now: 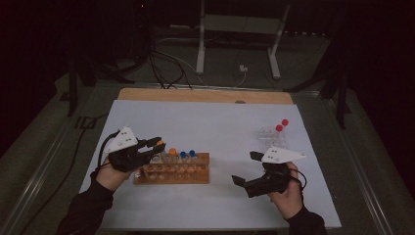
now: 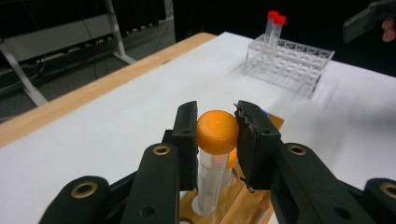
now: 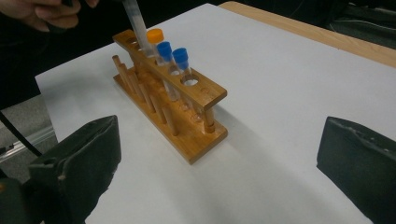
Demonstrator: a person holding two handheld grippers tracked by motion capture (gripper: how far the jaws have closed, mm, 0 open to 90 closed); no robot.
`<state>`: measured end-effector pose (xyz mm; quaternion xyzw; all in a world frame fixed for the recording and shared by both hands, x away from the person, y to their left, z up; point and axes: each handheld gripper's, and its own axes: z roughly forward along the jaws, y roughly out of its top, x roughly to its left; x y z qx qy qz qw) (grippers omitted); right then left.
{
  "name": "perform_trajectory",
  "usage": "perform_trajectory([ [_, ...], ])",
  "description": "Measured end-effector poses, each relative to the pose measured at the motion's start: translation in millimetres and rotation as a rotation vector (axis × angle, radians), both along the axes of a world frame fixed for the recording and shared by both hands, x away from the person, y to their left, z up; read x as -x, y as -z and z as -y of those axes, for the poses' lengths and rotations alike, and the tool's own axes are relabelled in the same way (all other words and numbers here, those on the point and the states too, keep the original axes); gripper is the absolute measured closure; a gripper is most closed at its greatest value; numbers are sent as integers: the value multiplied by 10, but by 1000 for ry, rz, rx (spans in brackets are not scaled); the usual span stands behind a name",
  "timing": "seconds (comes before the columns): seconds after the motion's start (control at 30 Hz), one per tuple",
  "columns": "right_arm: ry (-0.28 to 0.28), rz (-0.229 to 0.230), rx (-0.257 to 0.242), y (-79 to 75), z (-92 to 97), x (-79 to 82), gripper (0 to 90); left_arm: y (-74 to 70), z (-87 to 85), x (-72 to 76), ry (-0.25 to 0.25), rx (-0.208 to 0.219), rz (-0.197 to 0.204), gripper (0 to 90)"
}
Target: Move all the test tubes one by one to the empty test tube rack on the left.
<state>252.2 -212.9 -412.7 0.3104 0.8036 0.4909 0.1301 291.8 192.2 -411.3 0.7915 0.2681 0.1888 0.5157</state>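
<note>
Left tool (image 2: 217, 140) clamps orange-cap tube (image 2: 215, 149) by the cap, upright, to seat it in wooden rack (image 3: 187, 116); right tool (image 3: 219, 158) idles w/ jaws wide, clear of it.

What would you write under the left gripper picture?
Left tool shut on an orange-capped tube at the wooden rack.

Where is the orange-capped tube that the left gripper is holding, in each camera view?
High view: orange-capped tube left of centre, at the wooden rack's left end.
Left gripper view: centre, cap between the jaws.
Right gripper view: its clear body top left, cap hidden.
Shared landmark: wooden rack.
</note>
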Motion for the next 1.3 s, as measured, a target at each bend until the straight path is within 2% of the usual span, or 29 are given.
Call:
perform_trajectory([
  [0.33, -1, -6, -4, 0, 11, -6, 0, 214, -4, -50, 0, -23, -52, 717],
  [0.77, -7, -6, -6, -4, 13, -1, 0, 341, 61, -79, 6, -81, -74, 716],
  [1.1, -7, -5, -7, -12, 16, -1, 0, 340, 25, -96, 12, -73, -93, 714],
  [1.2, -7, -3, -17, -28, 32, -6, 0, 341, 7, -90, 26, -50, -97, 699],
  [1.3, -3, 6, -24, -61, 70, -15, 0, 314, -11, -57, 36, -39, -90, 577],
])
